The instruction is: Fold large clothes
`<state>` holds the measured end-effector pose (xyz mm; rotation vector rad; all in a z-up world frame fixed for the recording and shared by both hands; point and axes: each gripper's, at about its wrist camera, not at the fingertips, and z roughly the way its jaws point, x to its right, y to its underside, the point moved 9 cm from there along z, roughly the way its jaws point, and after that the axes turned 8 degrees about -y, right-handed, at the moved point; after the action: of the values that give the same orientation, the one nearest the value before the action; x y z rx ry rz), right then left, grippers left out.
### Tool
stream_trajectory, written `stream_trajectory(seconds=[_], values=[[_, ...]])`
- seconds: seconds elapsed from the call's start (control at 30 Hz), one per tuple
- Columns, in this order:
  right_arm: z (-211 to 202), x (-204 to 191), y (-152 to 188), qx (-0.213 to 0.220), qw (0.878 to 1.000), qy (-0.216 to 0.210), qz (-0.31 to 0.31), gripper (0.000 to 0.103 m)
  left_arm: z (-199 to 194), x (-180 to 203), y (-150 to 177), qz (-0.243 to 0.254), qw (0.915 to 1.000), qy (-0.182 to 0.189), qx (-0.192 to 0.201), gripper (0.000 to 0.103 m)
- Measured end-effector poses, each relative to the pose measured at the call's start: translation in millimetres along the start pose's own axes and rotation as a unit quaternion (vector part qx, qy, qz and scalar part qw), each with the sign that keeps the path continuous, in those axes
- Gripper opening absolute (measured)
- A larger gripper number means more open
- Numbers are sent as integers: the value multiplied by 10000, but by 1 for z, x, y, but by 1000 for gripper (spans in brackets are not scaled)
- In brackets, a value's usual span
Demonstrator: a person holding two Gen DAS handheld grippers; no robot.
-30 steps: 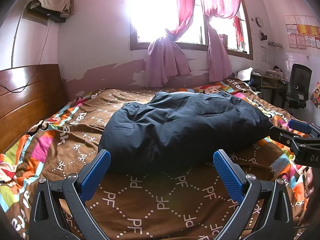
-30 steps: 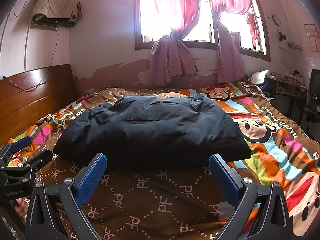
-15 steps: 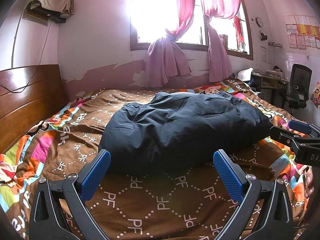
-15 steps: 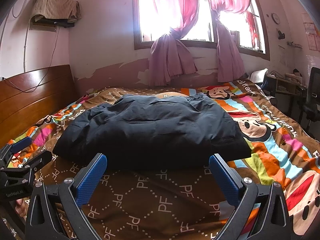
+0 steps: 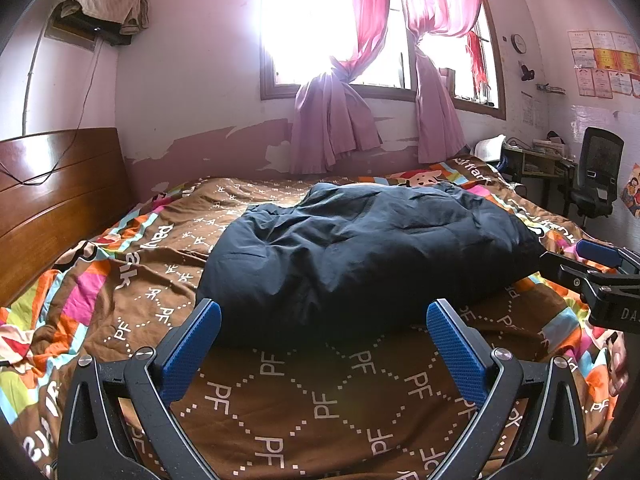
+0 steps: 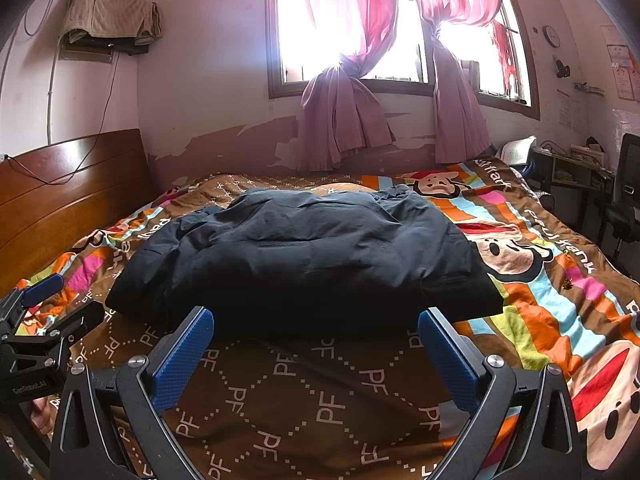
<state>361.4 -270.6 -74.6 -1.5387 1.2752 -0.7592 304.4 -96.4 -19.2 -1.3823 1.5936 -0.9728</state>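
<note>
Two pairs of tongs appear at the bottom of their own views, each with its blue-padded fingers spread wide and holding nothing. The left tongs point(image 5: 323, 344) and the right tongs point(image 6: 316, 350) both hover over the brown "PF"-printed part of the bedspread point(image 5: 280, 392), short of the garment and not touching it. The dark navy padded jacket point(image 5: 360, 252) lies folded into a puffy bundle at the centre of the frame, resting on the bed. In the right wrist view its near edge sits just beyond the fingertips, with striped cartoon-monkey fabric to its right. Each tool also shows in the other's view: the right one at the right edge of the left wrist view, the left one at the lower left of the right wrist view. A wooden headboard point(image 5: 52, 200) fills the left middle; a window point(image 6: 360, 20) with knotted pink curtains point(image 6: 344, 120) occupies the upper centre. An office chair point(image 5: 596, 176) stands at the right middle.
</note>
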Motion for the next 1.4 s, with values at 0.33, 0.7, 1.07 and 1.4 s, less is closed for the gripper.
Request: stream_trajectory(seconds=[0.33, 0.7, 1.07, 1.4], values=[[0, 0, 0, -4, 10000, 2, 0, 103, -1, 2, 0, -4, 10000, -4, -13, 101], [0, 0, 0, -3, 10000, 0, 5, 103, 0, 0, 3, -32, 10000, -21, -85, 101], [0, 0, 0, -10, 10000, -1, 3, 103, 0, 0, 4, -55, 9999, -54, -114, 101], [0, 0, -1, -9, 10000, 5, 13, 103, 0, 1, 4, -58, 9999, -57, -112, 101]])
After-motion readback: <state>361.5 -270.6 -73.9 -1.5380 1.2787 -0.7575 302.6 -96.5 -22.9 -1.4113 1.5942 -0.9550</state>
